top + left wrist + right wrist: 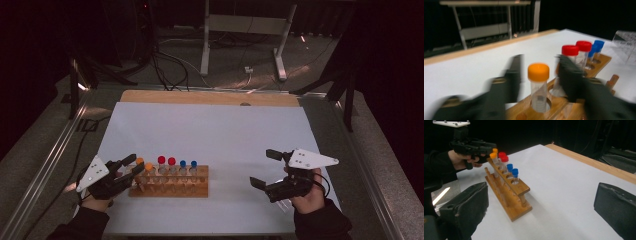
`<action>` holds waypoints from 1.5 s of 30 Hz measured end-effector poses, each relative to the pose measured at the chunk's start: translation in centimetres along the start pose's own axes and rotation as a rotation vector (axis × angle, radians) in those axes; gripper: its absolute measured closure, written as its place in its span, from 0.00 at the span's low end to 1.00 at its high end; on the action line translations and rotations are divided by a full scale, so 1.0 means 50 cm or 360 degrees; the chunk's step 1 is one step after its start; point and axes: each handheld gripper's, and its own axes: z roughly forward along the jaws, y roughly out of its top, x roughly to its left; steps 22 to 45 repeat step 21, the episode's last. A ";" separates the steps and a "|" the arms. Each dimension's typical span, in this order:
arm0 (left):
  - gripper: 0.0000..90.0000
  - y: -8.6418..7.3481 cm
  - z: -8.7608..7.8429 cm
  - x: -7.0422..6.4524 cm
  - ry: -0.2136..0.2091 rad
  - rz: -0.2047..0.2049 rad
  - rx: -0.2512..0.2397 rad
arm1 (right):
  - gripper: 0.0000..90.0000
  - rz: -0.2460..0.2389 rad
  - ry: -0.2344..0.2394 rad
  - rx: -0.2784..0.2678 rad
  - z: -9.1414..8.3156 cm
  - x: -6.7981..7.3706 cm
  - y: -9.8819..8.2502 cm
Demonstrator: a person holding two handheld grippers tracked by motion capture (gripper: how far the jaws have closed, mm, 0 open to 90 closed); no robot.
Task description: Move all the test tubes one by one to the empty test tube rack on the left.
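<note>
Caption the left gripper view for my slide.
Left gripper open around an orange-capped tube seated in the wooden rack.

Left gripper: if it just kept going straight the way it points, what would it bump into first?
The left gripper would probably meet the orange-capped clear tube standing in the wooden rack, since that tube already sits between its open jaws, not pinched; motion blur makes depth uncertain.

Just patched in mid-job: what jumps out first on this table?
A wooden rack at the white table's near left holds capped tubes: orange, red, blue. The left gripper straddles the end orange tube, pads apart from it. The right gripper waits open at the right.
</note>
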 end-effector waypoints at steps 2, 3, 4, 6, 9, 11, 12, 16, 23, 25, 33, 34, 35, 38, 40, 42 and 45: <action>0.42 0.011 -0.007 -0.004 0.0051 0.0006 -0.0015 | 0.00 0.0001 -0.0001 -0.0003 -0.002 0.000 0.000; 0.33 0.017 -0.012 -0.003 0.0047 -0.0006 -0.0019 | 0.00 0.0001 -0.0002 -0.0005 -0.003 -0.001 0.000; 0.28 0.022 -0.017 -0.003 0.0063 -0.0024 -0.0034 | 0.00 0.0003 -0.0006 -0.0008 -0.005 -0.001 -0.001; 0.20 0.028 -0.028 -0.001 0.0083 -0.0042 -0.0034 | 0.00 0.0012 -0.0008 -0.0011 -0.007 -0.003 -0.003; 0.12 0.028 -0.045 0.008 0.0070 -0.0114 -0.0019 | 0.00 0.0023 -0.0018 -0.0011 -0.011 -0.007 -0.008; 0.02 0.023 -0.060 0.013 0.0040 -0.0134 -0.0039 | 0.00 0.0022 -0.0027 -0.0017 -0.014 -0.009 -0.009; 0.02 0.021 -0.067 0.013 0.0045 -0.0142 -0.0053 | 0.00 0.0027 -0.0025 -0.0021 -0.016 -0.010 -0.010; 0.01 0.012 -0.076 0.008 -0.0064 -0.0127 0.0017 | 0.00 0.0022 -0.0049 -0.0041 -0.020 -0.017 -0.017; 0.01 0.009 -0.062 -0.016 -0.0159 -0.0053 0.0064 | 0.00 0.0030 -0.0052 -0.0036 -0.009 -0.027 -0.036; 0.01 0.009 -0.062 -0.016 -0.0159 -0.0053 0.0064 | 0.00 0.0030 -0.0052 -0.0036 -0.009 -0.027 -0.036; 0.01 0.009 -0.062 -0.016 -0.0159 -0.0053 0.0064 | 0.00 0.0030 -0.0052 -0.0036 -0.009 -0.027 -0.036; 0.01 0.009 -0.062 -0.016 -0.0159 -0.0053 0.0064 | 0.00 0.0030 -0.0052 -0.0036 -0.009 -0.027 -0.036; 0.01 0.009 -0.062 -0.016 -0.0159 -0.0053 0.0064 | 0.00 0.0030 -0.0052 -0.0036 -0.009 -0.027 -0.036; 0.01 0.009 -0.062 -0.016 -0.0159 -0.0053 0.0064 | 0.00 0.0030 -0.0052 -0.0036 -0.009 -0.027 -0.036; 0.01 0.009 -0.062 -0.016 -0.0159 -0.0053 0.0064 | 0.00 0.0030 -0.0052 -0.0036 -0.009 -0.027 -0.036; 0.01 0.009 -0.062 -0.016 -0.0159 -0.0053 0.0064 | 0.00 0.0030 -0.0052 -0.0036 -0.009 -0.027 -0.036; 0.01 0.009 -0.062 -0.016 -0.0159 -0.0053 0.0064 | 0.00 0.0030 -0.0052 -0.0036 -0.009 -0.027 -0.036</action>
